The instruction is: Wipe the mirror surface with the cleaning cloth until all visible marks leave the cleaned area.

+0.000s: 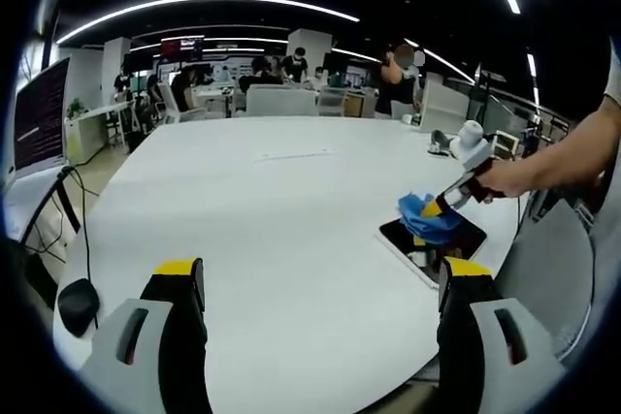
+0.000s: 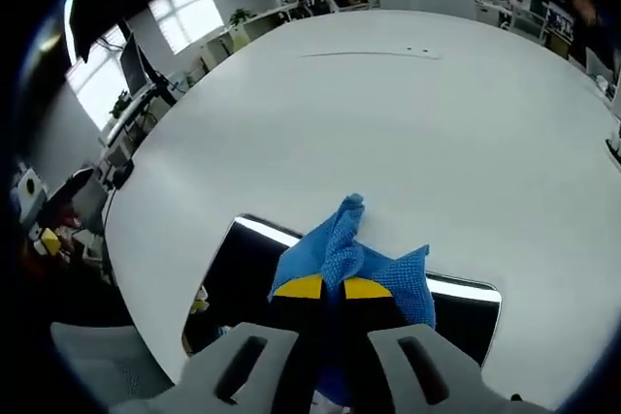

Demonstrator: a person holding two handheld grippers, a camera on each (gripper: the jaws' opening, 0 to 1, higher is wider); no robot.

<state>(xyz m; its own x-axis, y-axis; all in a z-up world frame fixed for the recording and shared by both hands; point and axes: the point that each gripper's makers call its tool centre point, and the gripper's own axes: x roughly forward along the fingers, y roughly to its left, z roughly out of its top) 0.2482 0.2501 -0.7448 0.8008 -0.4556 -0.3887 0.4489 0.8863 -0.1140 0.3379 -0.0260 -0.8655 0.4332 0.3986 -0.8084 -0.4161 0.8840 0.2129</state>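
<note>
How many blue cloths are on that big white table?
1: a single blue cloth pinched in the right gripper and pressed on the mirror near the table's edge.

- Bench: large, white, rounded edge, matte top.
- Mirror lies flat on bench nr its right edge in left gripper view; dark rect. pane, light rim.
- Blue cloth on mirror, bunched, partly over far edge onto bench.
- Small items at far right of bench, too small to ID.
</note>
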